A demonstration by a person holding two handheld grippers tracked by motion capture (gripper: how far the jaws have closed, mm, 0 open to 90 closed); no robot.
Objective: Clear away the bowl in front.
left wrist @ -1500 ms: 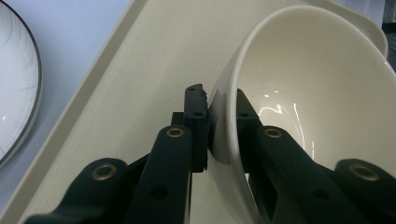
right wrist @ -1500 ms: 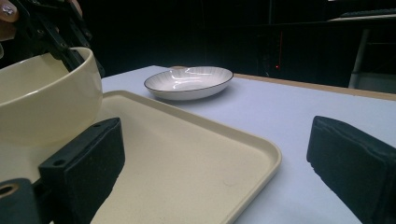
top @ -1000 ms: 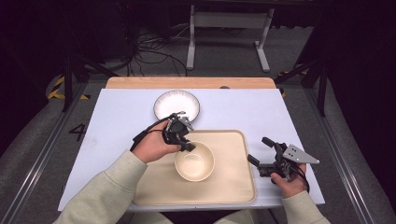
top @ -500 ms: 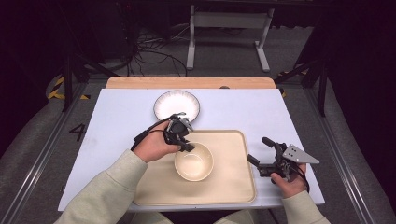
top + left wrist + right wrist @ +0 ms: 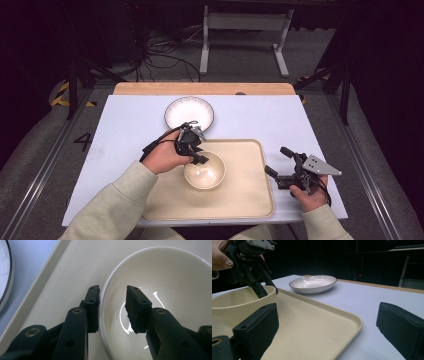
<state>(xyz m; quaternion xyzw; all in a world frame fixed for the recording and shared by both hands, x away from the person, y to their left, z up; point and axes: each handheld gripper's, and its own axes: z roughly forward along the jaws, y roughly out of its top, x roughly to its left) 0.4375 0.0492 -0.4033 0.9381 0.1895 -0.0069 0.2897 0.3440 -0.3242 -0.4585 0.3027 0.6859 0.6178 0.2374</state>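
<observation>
Left gripper [image 5: 196, 152]: jaws straddle the near-left rim of the bowl [image 5: 205, 170], one outside, one inside; a small gap remains on the inner side.
Right gripper [image 5: 285, 162]: jaws wide apart, holding nothing, just beyond the tray's right edge.
Bowl: on the tray [image 5: 250, 200], in its far-left part.
Left gripper view: outer jaw touches the bowl wall.
Right gripper view: plate [image 5: 313, 283] beyond the tray's far rim.
Open room: bare tray right of the bowl.

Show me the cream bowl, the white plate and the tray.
cream bowl [image 5: 205, 172], high view, inner bottom.
white plate [image 5: 189, 112], high view, centre.
tray [image 5: 250, 192], high view, bare floor right of the bowl.
</observation>
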